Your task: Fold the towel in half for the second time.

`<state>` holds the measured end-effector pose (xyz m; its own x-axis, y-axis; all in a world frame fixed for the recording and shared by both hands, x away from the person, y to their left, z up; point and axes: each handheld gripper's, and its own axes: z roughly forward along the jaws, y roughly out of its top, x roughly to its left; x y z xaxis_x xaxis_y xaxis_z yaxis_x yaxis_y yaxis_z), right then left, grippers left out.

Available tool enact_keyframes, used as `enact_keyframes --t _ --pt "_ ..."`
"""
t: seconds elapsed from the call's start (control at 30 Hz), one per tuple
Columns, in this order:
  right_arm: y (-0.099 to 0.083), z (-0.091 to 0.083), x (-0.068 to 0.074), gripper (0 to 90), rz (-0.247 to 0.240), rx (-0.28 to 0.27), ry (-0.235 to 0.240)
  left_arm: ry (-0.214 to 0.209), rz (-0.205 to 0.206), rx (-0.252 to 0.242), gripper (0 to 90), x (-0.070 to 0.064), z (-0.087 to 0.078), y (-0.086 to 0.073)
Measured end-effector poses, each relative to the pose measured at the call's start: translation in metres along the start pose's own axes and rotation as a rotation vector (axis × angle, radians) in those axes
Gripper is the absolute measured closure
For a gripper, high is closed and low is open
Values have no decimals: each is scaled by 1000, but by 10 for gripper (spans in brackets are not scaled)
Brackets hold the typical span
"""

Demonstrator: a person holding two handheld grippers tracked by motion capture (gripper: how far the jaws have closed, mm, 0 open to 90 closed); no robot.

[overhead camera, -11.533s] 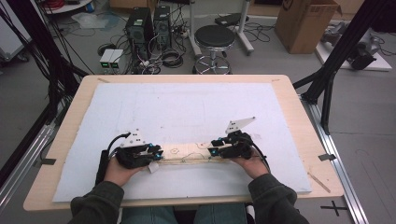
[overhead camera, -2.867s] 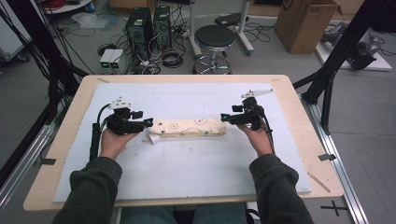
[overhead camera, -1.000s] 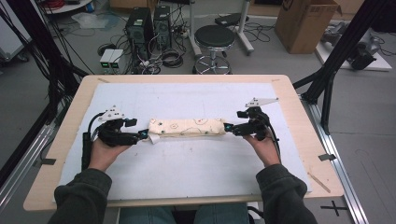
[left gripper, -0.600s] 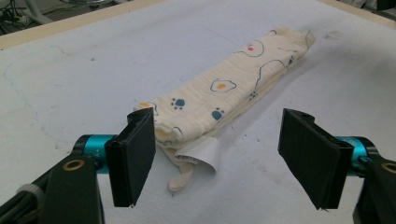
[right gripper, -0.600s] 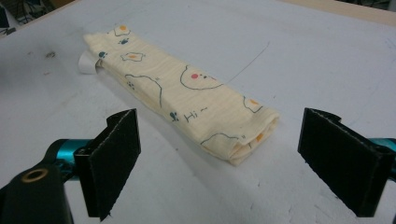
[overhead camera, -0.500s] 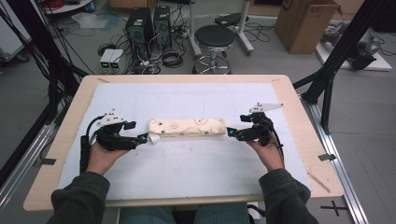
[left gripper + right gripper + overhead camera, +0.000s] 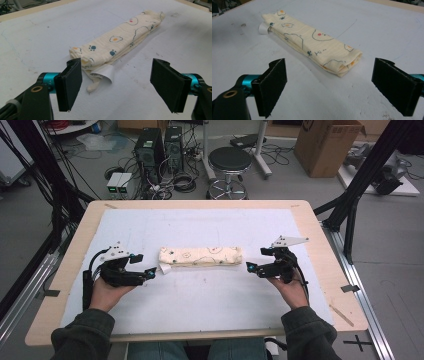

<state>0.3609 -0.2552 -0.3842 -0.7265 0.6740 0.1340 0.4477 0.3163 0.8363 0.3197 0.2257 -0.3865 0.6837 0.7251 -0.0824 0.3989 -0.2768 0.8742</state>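
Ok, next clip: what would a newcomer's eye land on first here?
First, the folded cream cloth with cartoon prints, lying as a long strip in the middle of the white mat. Then the open hand-held grippers, left hand-held gripper and right hand-held gripper, one at each end, apart from it. A white tag sticks out at its left end.

left tongs [image 7: 148, 272]: jaws spread wide, nothing gripped, pointing right | right tongs [image 7: 251, 267]: jaws spread wide, nothing gripped, pointing left | forearms low, well apart
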Motion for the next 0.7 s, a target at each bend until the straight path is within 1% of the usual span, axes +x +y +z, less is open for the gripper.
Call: enact_keyframes --t 0.1,0.23,0.3,0.37,0.47,0.5,0.63,0.7 --pt "-3 -2 1 122 0 -5 8 5 -1 4 257 -1 0 -2" --pt "-6 -3 1 122 -6 -8 5 1 3 8 255 -3 -1 -6" --pt "-8 -5 2 122 4 -3 5 1 3 8 255 -4 -2 -8" --pt "-10 -5 2 122 -3 -7 2 3 -1 4 255 -5 -3 -10" --pt "-14 -7 2 121 5 -6 4 1 -2 11 254 -6 -5 -14" --pt "-15 -7 2 122 3 -8 6 2 -7 5 254 -7 -5 -15" --pt "-20 -9 2 121 6 -5 -1 0 -7 7 253 -9 -7 -18" --pt "-23 -10 2 121 13 -3 2 -2 2 10 252 -9 -8 -18"
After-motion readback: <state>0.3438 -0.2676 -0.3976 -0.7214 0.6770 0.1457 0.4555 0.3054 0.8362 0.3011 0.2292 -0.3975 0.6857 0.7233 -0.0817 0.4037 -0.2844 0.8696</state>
